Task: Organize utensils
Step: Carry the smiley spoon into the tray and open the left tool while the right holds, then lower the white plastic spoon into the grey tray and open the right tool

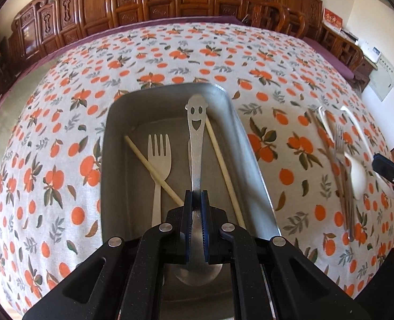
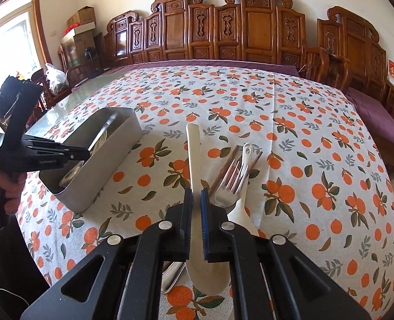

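Observation:
My left gripper (image 1: pixel 196 196) is shut on a steel spoon with a smiley-face handle (image 1: pixel 195 133), held over the grey metal tray (image 1: pixel 111 122). In the tray lie a pale fork (image 1: pixel 158 149) and two light chopsticks (image 1: pixel 154 169). My right gripper (image 2: pixel 196 193) is shut on a cream plastic spoon (image 2: pixel 193 149), its bowl under the jaws, just above the tablecloth. Beside it lie a steel fork (image 2: pixel 230 184), a white spoon (image 2: pixel 243 181) and brown chopsticks (image 2: pixel 225 169). The left gripper (image 2: pixel 82 153) also shows in the right wrist view over the tray (image 2: pixel 111 165).
The table carries an orange-print cloth (image 2: pixel 303 138). Carved wooden chairs (image 2: pixel 223 32) line its far side. The pile of loose utensils (image 1: pixel 341 157) lies to the right of the tray. Another steel utensil (image 2: pixel 173 277) lies under my right gripper.

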A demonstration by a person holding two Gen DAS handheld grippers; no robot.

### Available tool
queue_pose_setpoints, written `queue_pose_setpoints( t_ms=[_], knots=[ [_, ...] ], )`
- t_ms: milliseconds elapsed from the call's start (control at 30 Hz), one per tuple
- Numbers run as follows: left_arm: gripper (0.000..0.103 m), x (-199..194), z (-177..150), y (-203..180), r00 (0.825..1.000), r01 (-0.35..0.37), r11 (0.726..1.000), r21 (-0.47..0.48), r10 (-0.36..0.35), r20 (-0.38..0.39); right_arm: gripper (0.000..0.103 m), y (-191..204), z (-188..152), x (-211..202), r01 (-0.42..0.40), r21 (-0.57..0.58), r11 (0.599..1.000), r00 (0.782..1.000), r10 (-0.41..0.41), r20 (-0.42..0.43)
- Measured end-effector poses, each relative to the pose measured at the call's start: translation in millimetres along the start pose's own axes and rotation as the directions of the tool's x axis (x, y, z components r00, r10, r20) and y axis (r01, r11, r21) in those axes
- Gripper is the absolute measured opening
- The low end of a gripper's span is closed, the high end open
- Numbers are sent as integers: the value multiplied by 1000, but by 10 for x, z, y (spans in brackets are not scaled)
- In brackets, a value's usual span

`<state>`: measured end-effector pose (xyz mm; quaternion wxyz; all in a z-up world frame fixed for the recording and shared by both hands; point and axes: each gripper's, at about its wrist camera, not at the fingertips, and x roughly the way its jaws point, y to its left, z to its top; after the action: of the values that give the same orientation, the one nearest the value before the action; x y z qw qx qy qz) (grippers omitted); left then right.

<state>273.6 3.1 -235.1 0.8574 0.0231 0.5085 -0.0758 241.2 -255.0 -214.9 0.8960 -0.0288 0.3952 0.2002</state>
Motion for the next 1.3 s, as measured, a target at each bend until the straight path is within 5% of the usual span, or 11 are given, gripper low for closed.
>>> queue_pose_setpoints(
  t_ms=[467, 633, 1000, 1300],
  knots=[
    [10, 62, 29, -24, 999, -24, 1000, 19, 25, -20, 8, 82, 8, 5, -9, -14, 1000, 1000, 9, 2],
    [27, -174, -34, 37, 999, -12, 1000, 11, 11, 51, 8, 176, 13, -14, -12, -37, 999, 1000, 12, 3],
    [31, -658, -204, 305, 983, 32, 999, -27, -26, 182, 8, 552, 119, 41, -7, -103, 995, 1000, 4, -30],
    [31, -847, -348, 509, 969, 45, 997, -62, -29, 244, 8, 1108, 361, 182, -113, -93, 989, 993, 110, -44]
  ],
)
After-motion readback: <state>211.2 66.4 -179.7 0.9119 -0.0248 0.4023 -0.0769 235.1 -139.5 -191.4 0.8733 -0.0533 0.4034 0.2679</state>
